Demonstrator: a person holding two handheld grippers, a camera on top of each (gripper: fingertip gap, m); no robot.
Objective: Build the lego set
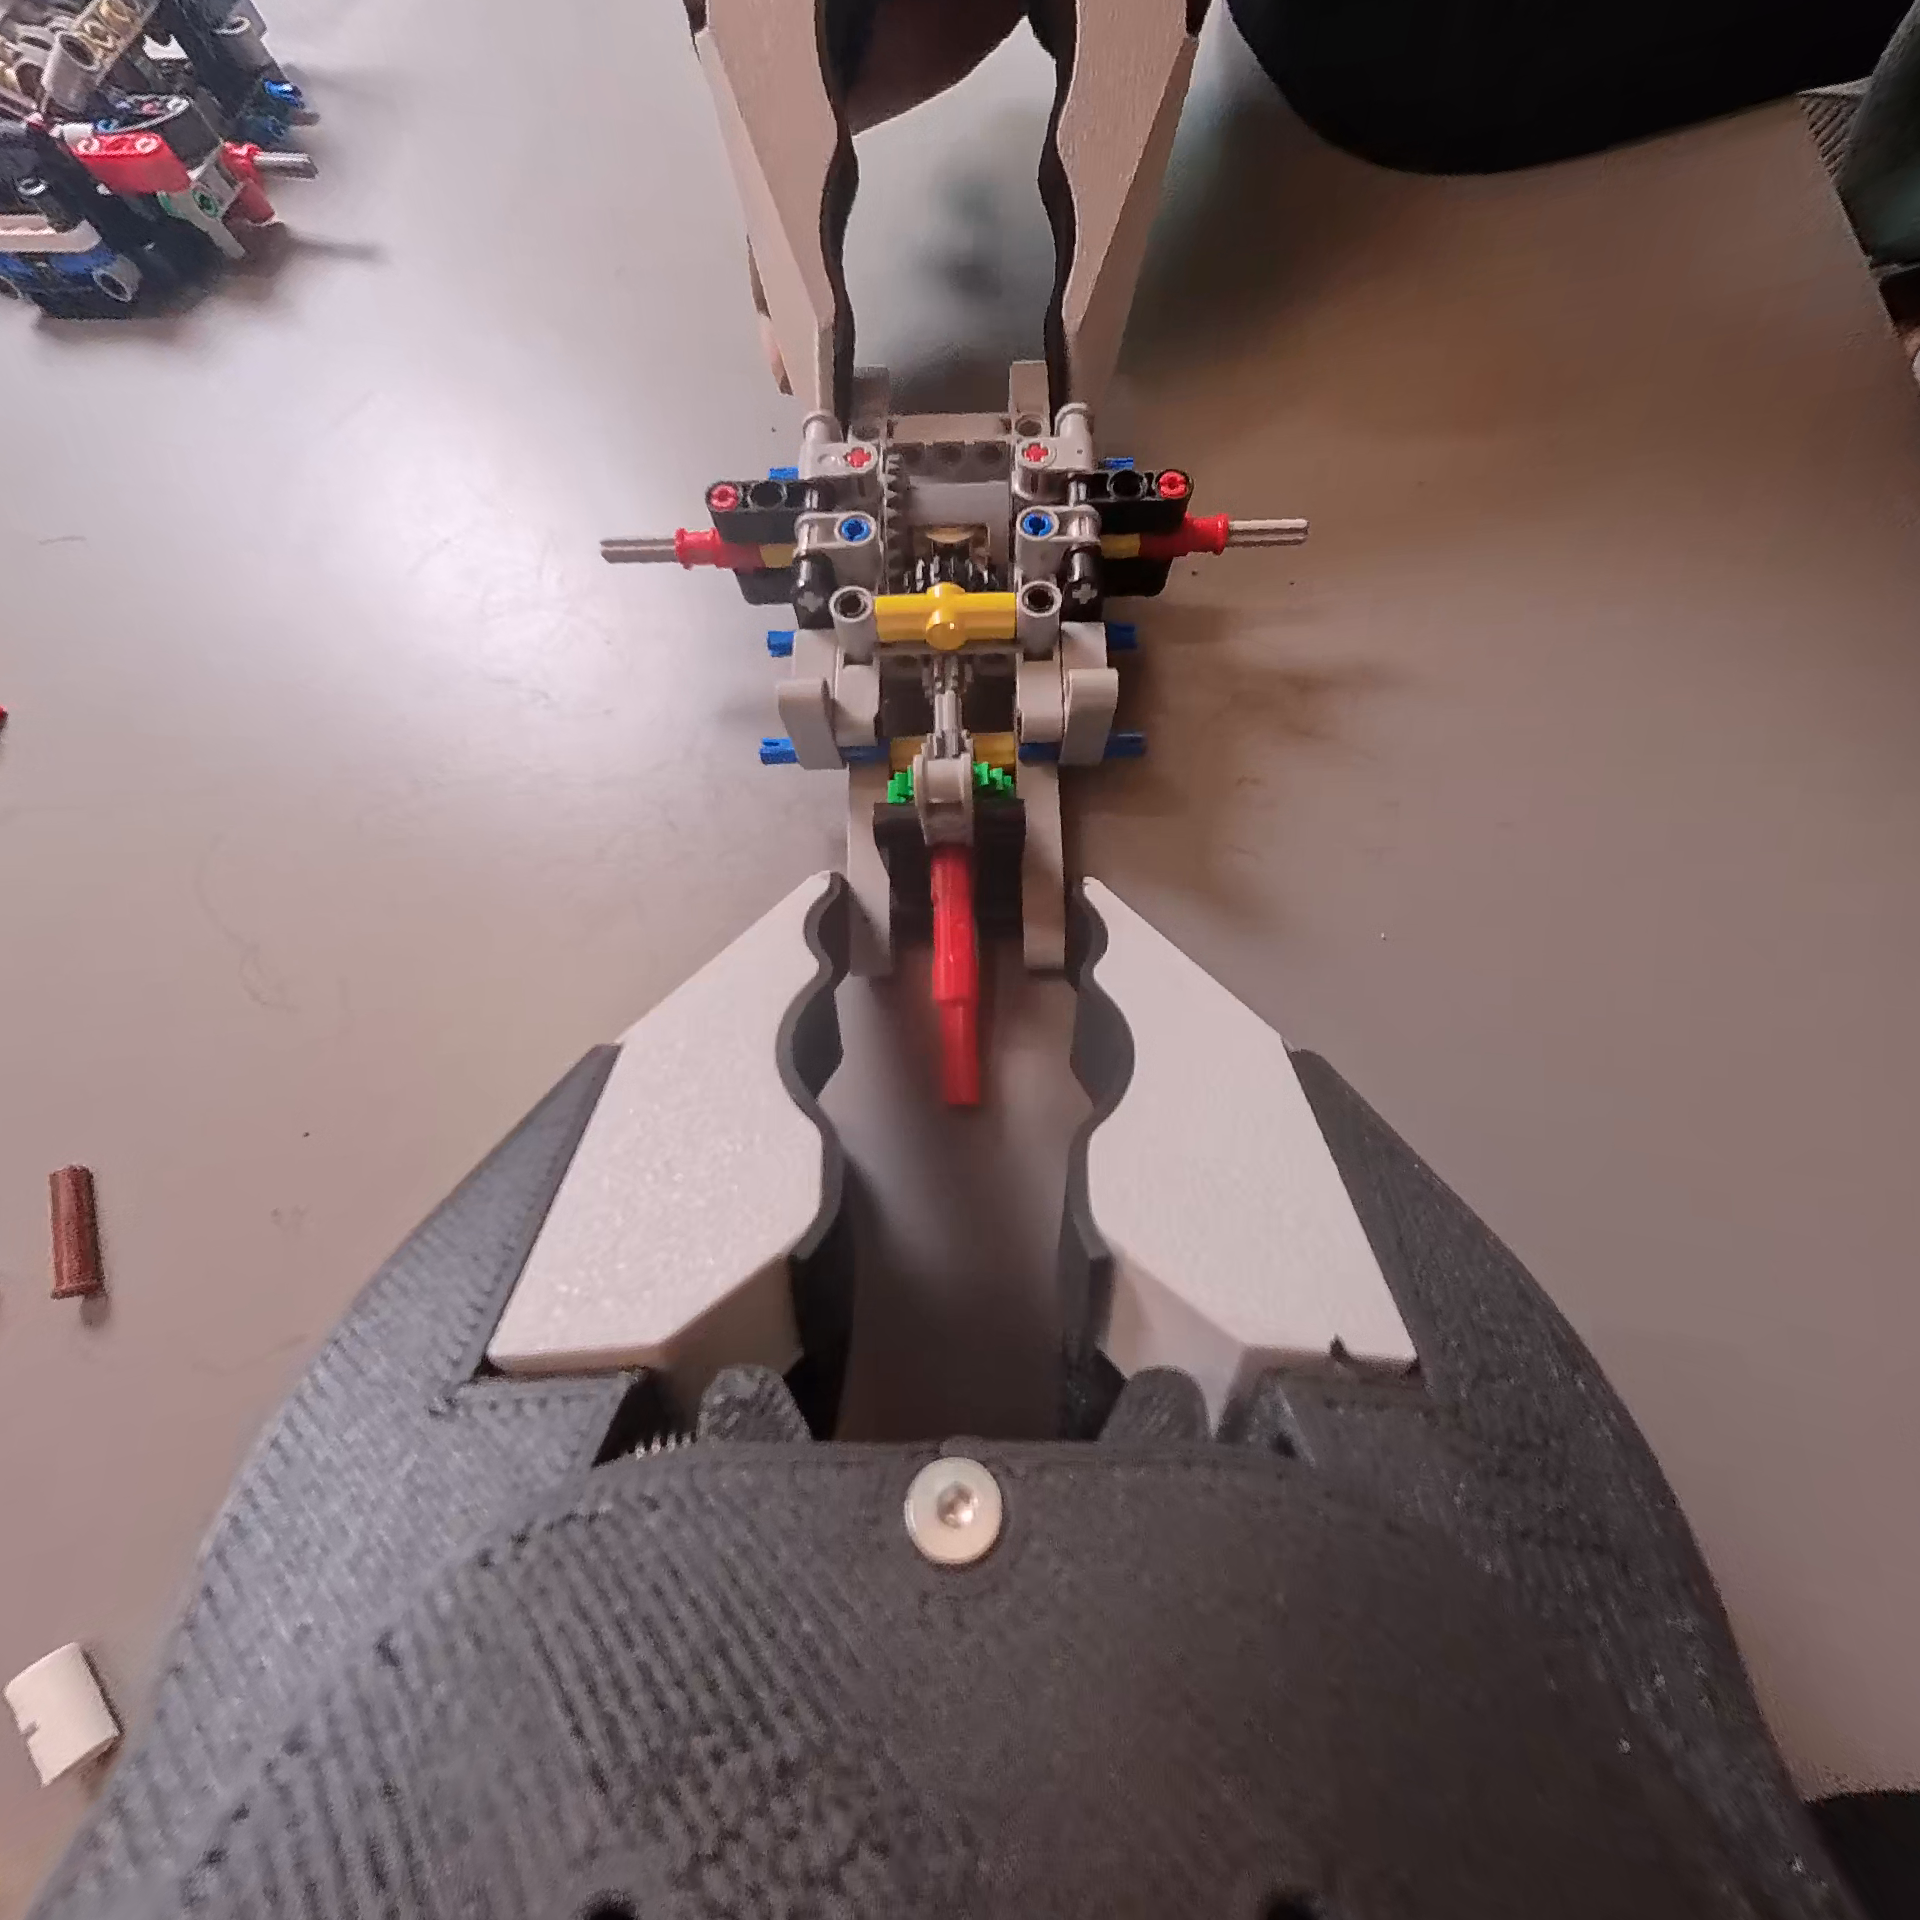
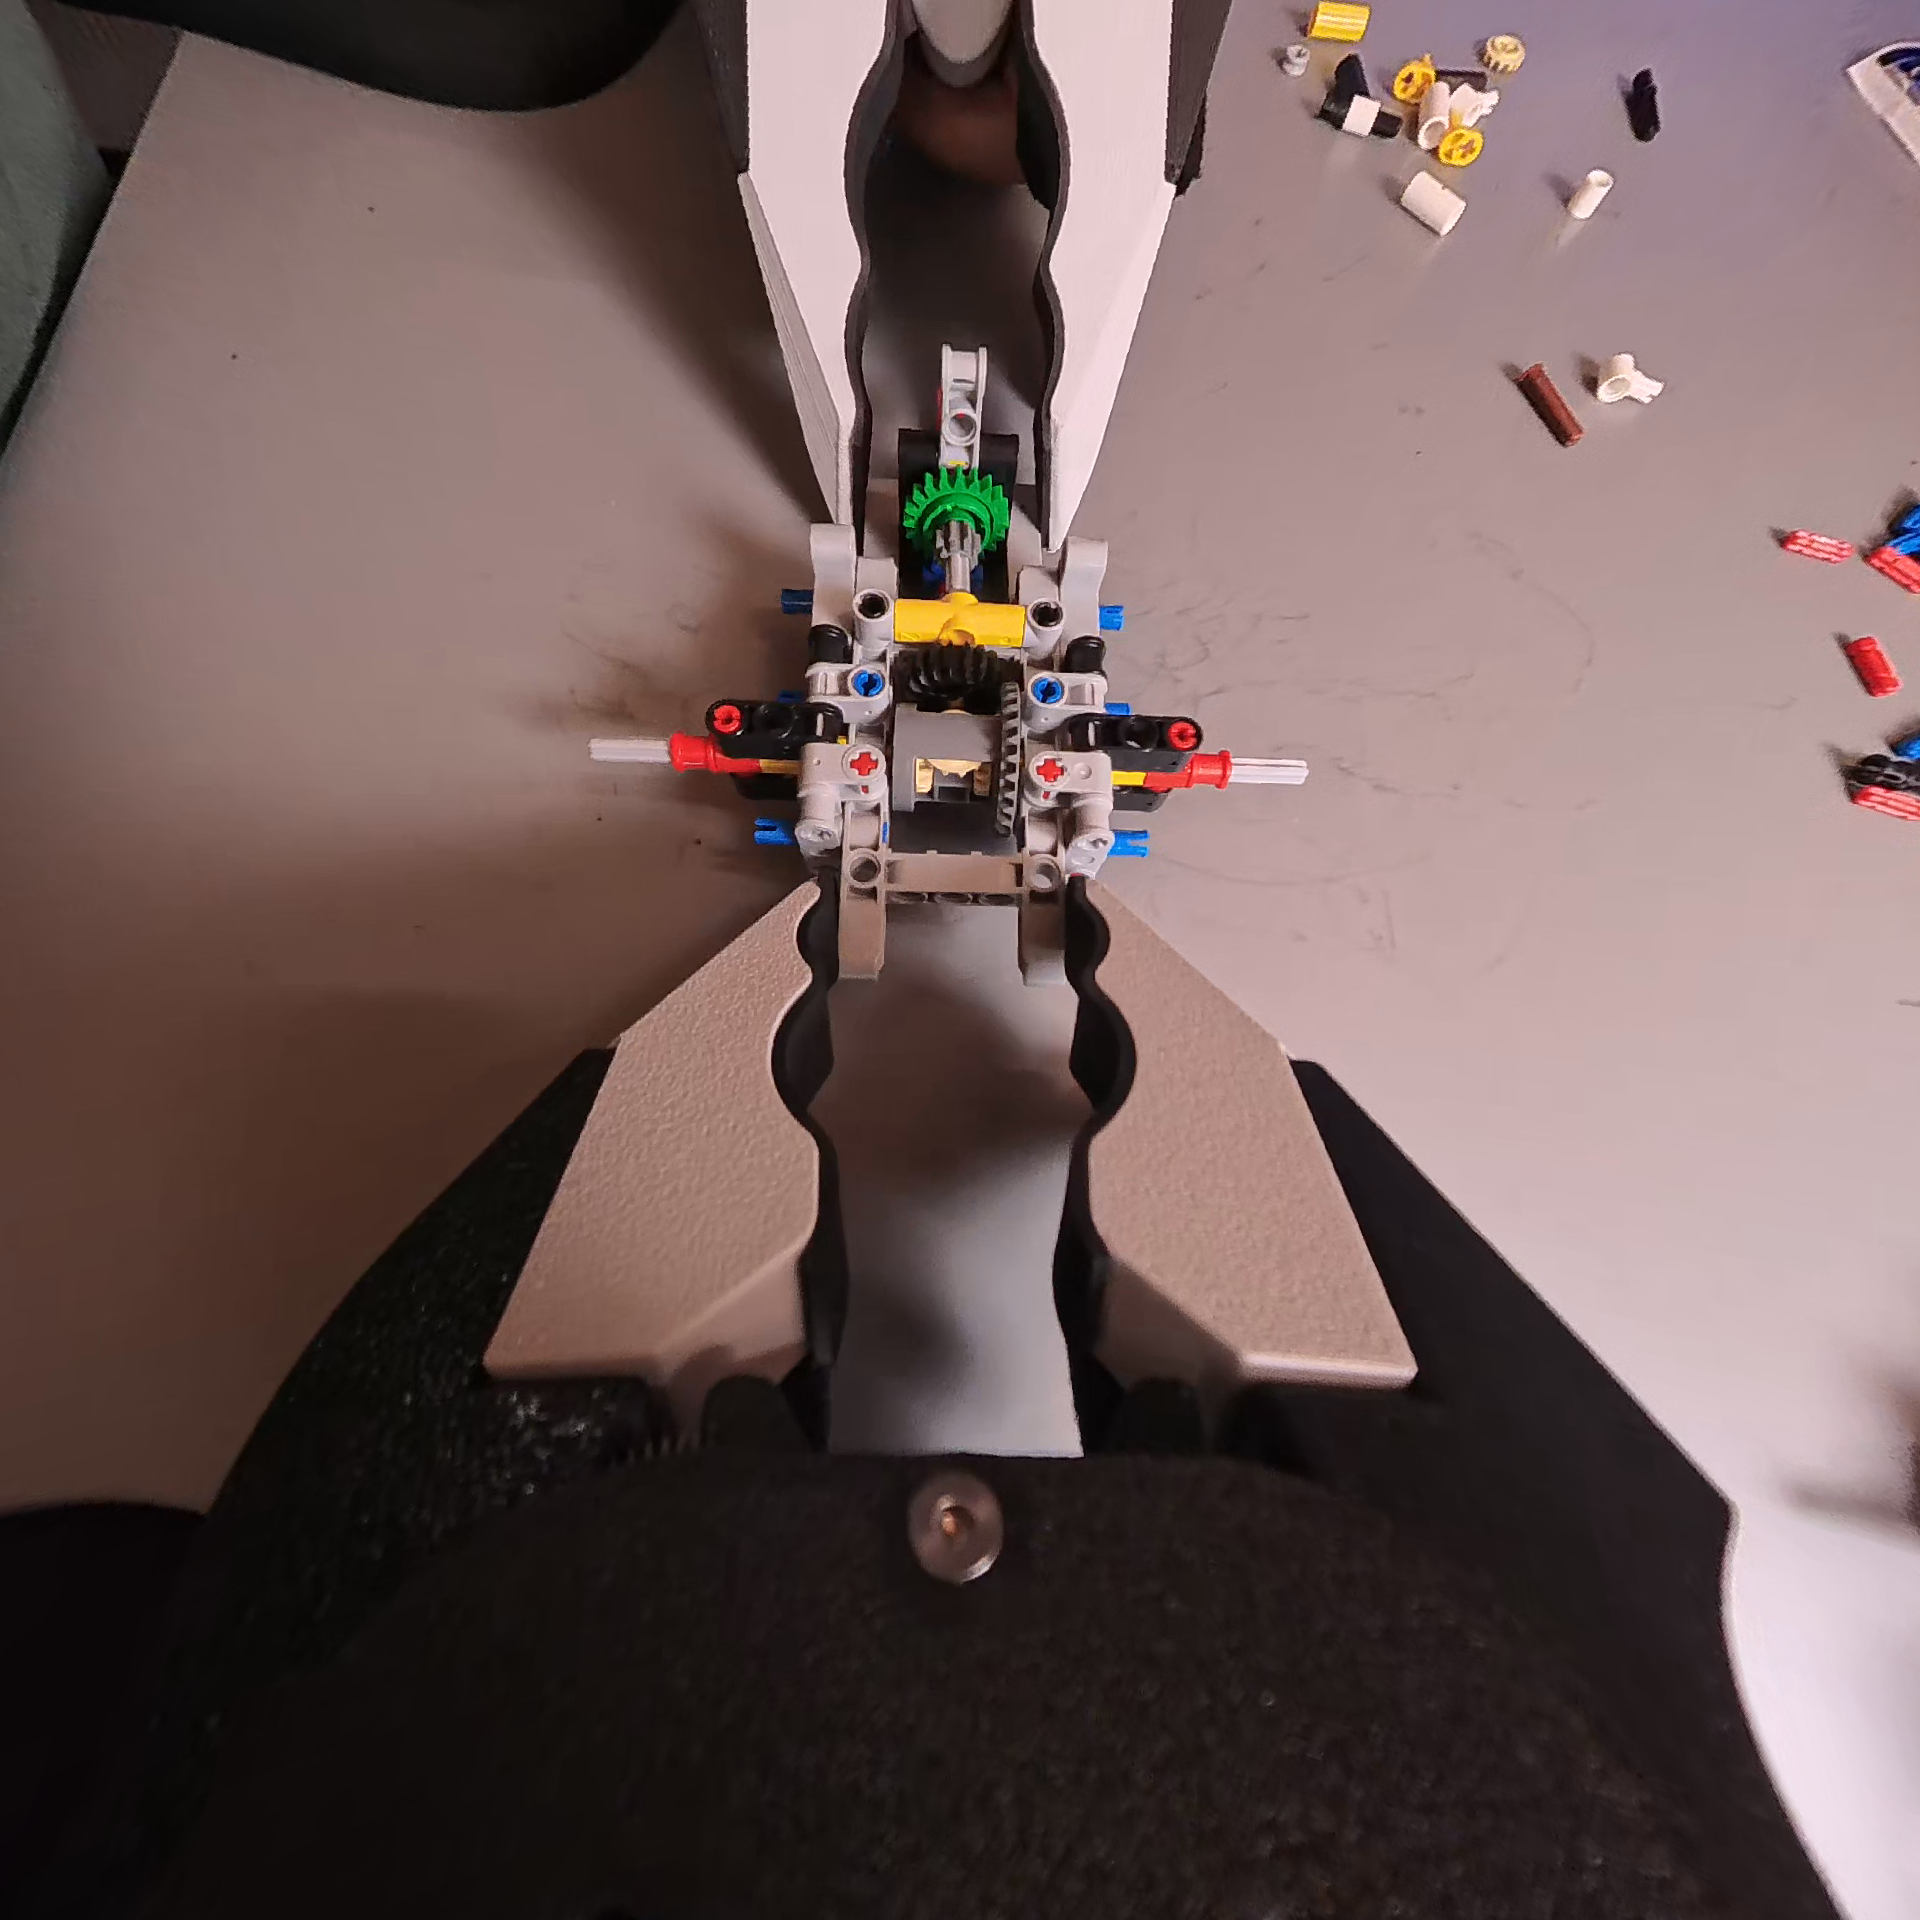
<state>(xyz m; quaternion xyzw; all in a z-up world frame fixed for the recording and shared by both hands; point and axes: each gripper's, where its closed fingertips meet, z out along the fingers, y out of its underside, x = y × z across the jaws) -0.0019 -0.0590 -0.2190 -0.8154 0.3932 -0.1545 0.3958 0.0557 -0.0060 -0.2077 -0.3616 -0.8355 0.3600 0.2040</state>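
Black, ridged housing of the left gripper (image 1: pixel 956 914) fills the near foreground of its own view, its pale fingers (image 1: pixel 727 1091) reaching forward over the grey table (image 1: pixel 416 727). Between them sits a toy-brick gear assembly (image 1: pixel 951 582), the landmark for all else. It is a grey frame with black beams, blue pins, a yellow cross-piece, a green gear (image 2: pixel 956 509) and a red axle (image 1: pixel 954 977) at the left gripper's end. Both grippers lie low and level, facing each other head-on along the assembly's long axis. The left gripper's dark wavy pads press the outer faces of the two grey rails at the axle end, jaws part-open at that width. The right gripper (image 2: pixel 951 914) clamps the opposite end the same way, pads against the grey frame legs. Pale axles tipped with red bushes stick out sideways, across the long axis. Beyond the assembly's side, well apart, stands a second brick model (image 1: pixel 135 156); a brown pin (image 1: pixel 75 1231) and loose small parts (image 2: pixel 1434 94) lie scattered farther off.
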